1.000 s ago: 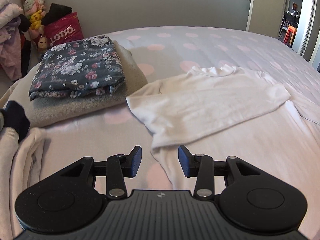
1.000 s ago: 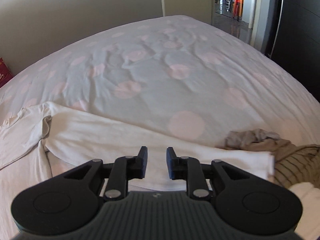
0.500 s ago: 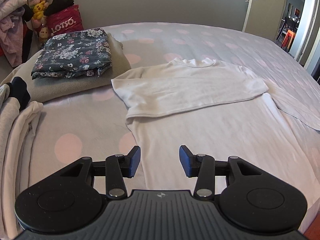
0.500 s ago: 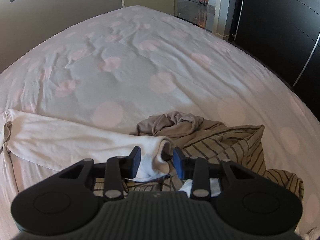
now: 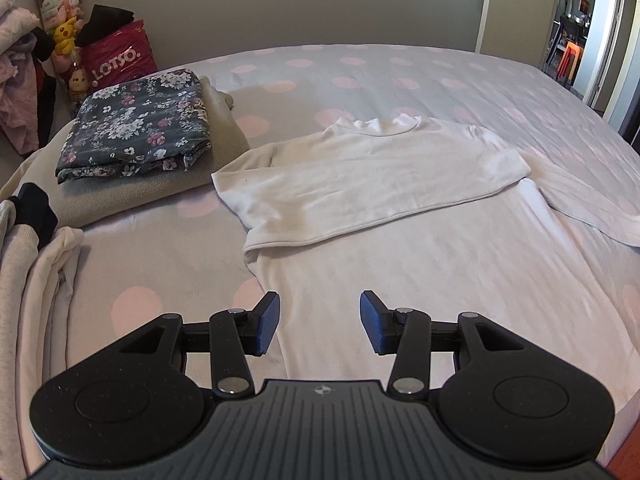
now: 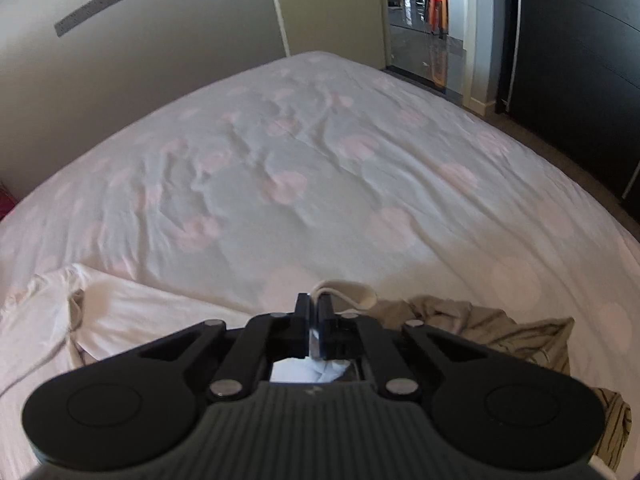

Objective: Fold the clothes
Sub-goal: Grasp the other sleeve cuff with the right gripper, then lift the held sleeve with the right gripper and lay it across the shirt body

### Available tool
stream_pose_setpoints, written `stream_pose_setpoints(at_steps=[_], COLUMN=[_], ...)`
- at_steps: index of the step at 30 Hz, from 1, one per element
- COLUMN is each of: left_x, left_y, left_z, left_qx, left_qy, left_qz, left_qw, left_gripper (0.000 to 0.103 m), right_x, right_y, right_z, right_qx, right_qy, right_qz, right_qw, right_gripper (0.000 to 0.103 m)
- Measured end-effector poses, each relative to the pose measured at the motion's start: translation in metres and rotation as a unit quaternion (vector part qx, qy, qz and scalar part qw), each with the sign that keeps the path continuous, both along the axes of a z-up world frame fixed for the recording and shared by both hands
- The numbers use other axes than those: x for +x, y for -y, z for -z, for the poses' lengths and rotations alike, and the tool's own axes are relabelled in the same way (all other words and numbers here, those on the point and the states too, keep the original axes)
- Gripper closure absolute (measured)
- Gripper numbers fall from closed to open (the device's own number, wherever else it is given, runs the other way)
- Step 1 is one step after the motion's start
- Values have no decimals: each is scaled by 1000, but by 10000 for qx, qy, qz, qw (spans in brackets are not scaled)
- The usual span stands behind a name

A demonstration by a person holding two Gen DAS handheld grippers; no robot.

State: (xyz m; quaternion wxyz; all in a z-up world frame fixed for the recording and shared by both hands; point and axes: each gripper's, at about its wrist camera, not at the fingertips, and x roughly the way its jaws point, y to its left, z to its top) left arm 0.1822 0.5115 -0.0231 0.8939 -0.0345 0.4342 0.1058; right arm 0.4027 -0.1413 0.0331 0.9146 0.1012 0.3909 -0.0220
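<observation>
Shirt (image 5: pixel 360 184): white, long-sleeved, lying flat on the dotted bed (image 5: pixel 400 76), neckline toward the far wall, one sleeve folded across the chest, the other stretched out to the right. Right sleeve's cuff (image 6: pixel 348 294) pinched between the right tongs (image 6: pixel 314 312), jaws pressed together on the cloth, a loop of cuff poking up past the tips; seems lifted slightly off the bed, though hard to judge from this angle. Left tongs (image 5: pixel 318 322) hanging over the shirt's lower hem, jaws wide apart, holding nothing. Just beside the held cuff, on the right: crumpled striped garment (image 6: pixel 512 340). To the shirt's left: folded floral cloth (image 5: pixel 136 120) stacked on a folded beige blanket (image 5: pixel 168 184). Nearer the left edge: pale sweater (image 5: pixel 24 272) with a dark sock (image 5: pixel 34 210) resting on it. Beyond the bed: red bag (image 5: pixel 118 58), plush toys (image 5: pixel 60 12).
</observation>
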Motion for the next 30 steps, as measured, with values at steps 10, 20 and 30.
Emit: stream_pose_setpoints(at_steps=[10,20,30], left_x=[6,15,23], left_y=[-28,-67,-103], left_z=[-3,13,22], left_qx=[-54,-120,-219], left_qy=[0,-116,-39], left_qz=[-92,-185,-263], left_qw=[9999,9997,9994], left_gripper=[61,61,61], right_x=[58,70,70], right_y=[-154,-308,-455], right_z=[-120,-172,-187], right_qx=[-26,99,281], right_qy=[1075,1530,1666], right_qz=[-1088,-2219,-3326], right_qw=[9882,9629,9278], right_gripper=[98,98,98])
